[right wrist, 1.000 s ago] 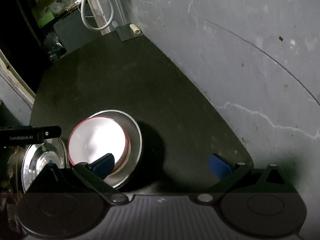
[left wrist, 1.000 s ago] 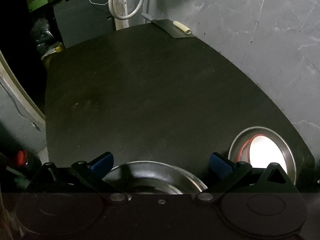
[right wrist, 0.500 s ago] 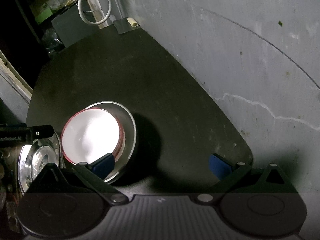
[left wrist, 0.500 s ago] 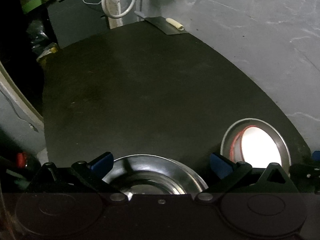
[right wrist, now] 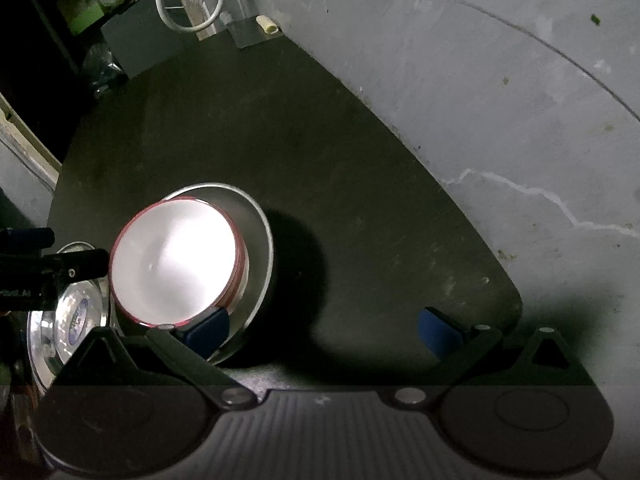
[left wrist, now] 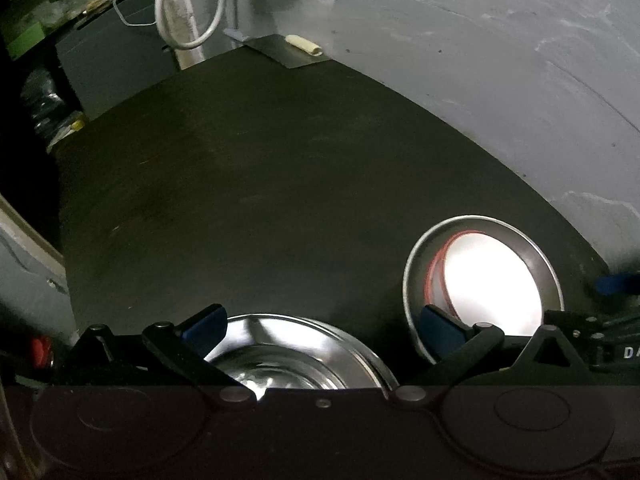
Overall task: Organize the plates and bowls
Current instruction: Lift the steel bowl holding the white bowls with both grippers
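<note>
A: Item one?
B: White bowl (right wrist: 176, 264) with a red rim, nested inside a steel bowl (right wrist: 260, 248), on the dark table (right wrist: 320, 152) toward its near edge. The left-wrist view shows the same pair, white bowl (left wrist: 488, 276) in steel bowl (left wrist: 548, 256), close to the table's (left wrist: 280, 184) right edge by the grey wall (left wrist: 480, 60).

A: Item two?
B: Steel plate (left wrist: 296, 352), at the table's near edge, directly beneath the left gripper (left wrist: 320, 326). Just left of the nested bowls.

A: Any writing?
B: A blue label in the middle of the plate (right wrist: 76, 326), seen only from the right wrist; too blurred to read. The white letters "DA" sit on the black body at the right margin of the left-wrist view. Small white lettering on the black tool at the left margin of the right-wrist view is illegible.

A: Grippers?
B: Left: blue pads wide apart, nothing between them, hanging over the plate. Right gripper (right wrist: 320, 330): jaws also spread and empty, its left pad (right wrist: 206, 332) over the near rim of the steel bowl; contact cannot be judged.

A: Far end?
B: At the far right corner of the table, a small pale roll (left wrist: 303, 44) on a grey sheet (left wrist: 280, 53); beyond it, a white cable loop (left wrist: 188, 8).
</note>
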